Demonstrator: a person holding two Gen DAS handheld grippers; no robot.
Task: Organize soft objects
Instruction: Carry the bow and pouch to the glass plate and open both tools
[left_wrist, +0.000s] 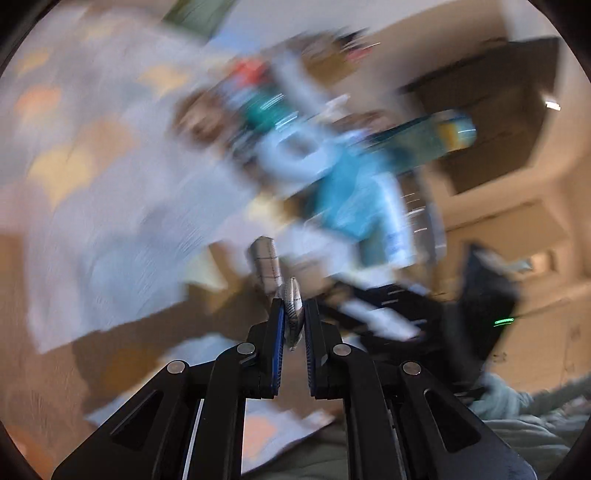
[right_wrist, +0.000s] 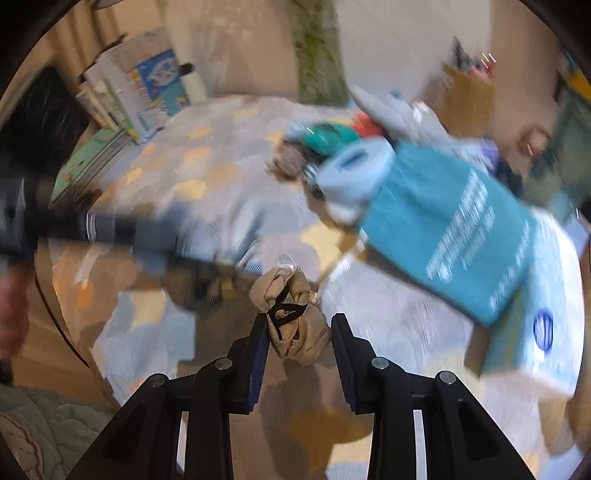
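My left gripper (left_wrist: 293, 308) is shut on a thin fold of grey checked cloth (left_wrist: 266, 260), which sticks up beyond the fingertips. The left wrist view is heavily blurred. My right gripper (right_wrist: 300, 319) is shut on a balled-up beige fabric bundle (right_wrist: 295, 317) with a black mark, held above the patterned blanket (right_wrist: 207, 177). Behind both lies a pile of soft things: a teal bag (right_wrist: 443, 221), a pale blue piece (right_wrist: 354, 166) and green and red bits (right_wrist: 328, 134). The teal bag (left_wrist: 354, 199) also shows in the left wrist view.
Books and boxes (right_wrist: 129, 96) stand at the back left of the blanket. A dark blurred bar (right_wrist: 110, 229), probably the other gripper, crosses the left side. A green quilt (right_wrist: 44, 424) lies at the lower left. Dark furniture (left_wrist: 491, 122) stands beyond the pile.
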